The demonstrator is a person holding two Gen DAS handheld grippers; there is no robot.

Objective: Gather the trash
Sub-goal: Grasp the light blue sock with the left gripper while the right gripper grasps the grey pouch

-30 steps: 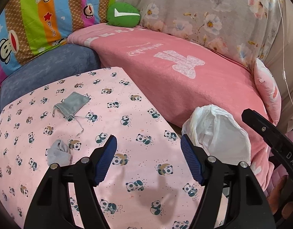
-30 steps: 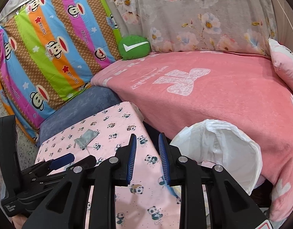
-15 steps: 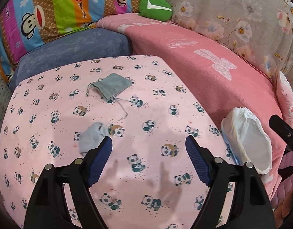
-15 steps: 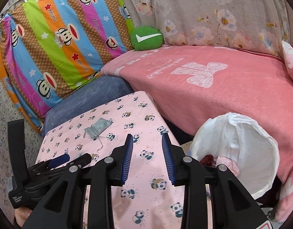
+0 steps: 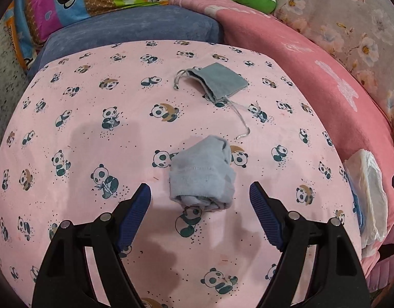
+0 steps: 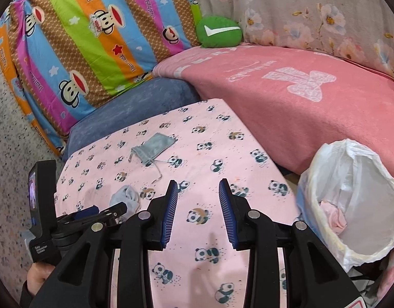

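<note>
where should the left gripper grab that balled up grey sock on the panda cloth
Probably across the fat middle of the crumpled grey sock, coming down from above along the line the left gripper already points. The sock is a soft rounded bundle lying free on the panda cloth, and it sits just ahead of the open jaws, narrower than their gap, clear of the grey drawstring pouch.

Your left gripper (image 5: 199, 200) and right gripper (image 6: 198, 205) are black plastic, with ribbed blue pads (image 6: 170, 213) and silver screws (image 5: 293, 215).

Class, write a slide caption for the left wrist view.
Open left gripper poised over a crumpled grey sock on the panda-print cloth, drawstring pouch beyond.
</note>
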